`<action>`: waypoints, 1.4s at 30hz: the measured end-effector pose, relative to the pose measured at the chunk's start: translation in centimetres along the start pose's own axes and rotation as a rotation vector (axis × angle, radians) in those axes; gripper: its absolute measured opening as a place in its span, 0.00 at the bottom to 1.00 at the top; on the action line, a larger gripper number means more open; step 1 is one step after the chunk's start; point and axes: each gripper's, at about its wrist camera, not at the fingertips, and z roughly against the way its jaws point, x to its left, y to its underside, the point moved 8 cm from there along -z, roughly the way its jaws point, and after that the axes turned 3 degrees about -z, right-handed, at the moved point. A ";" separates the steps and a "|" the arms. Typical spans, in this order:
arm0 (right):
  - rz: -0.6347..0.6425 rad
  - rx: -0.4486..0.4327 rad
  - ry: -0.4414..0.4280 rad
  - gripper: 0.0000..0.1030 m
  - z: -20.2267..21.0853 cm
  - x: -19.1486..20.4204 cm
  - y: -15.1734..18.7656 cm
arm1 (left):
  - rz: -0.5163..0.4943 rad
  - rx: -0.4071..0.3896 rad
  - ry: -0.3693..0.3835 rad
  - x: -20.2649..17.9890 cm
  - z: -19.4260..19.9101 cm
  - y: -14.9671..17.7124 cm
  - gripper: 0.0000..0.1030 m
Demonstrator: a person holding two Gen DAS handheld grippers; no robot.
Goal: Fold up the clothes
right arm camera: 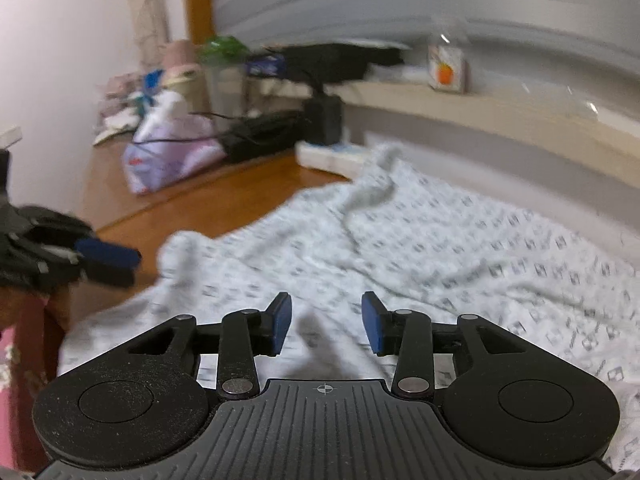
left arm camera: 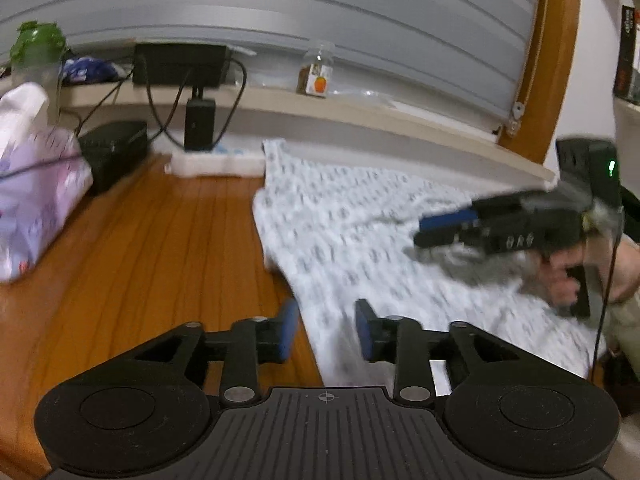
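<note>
A white garment with a small grey print lies spread and wrinkled on the wooden table; it fills the right wrist view. My left gripper is open and empty, just above the garment's near left edge. My right gripper is open and empty, low over the middle of the garment. The right gripper also shows in the left wrist view, over the garment's right side. The left gripper shows at the left edge of the right wrist view.
A purple-white tissue pack sits at the table's left. Black boxes and cables and a white power strip lie at the back. A small jar stands on the sill under grey blinds.
</note>
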 end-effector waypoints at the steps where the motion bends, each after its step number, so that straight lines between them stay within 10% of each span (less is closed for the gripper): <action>1: 0.028 0.003 -0.006 0.38 0.4 0.8 0.0 | -0.002 0.005 -0.003 -0.1 0.3 0.5 0.39; 18: 0.594 0.193 -0.161 0.33 5.4 17.6 6.2 | -0.077 0.026 -0.085 0.5 -0.8 0.9 0.44; 42: 1.228 0.264 -0.043 0.44 4.8 20.0 13.4 | -0.087 0.031 -0.044 0.6 -1.6 0.3 0.48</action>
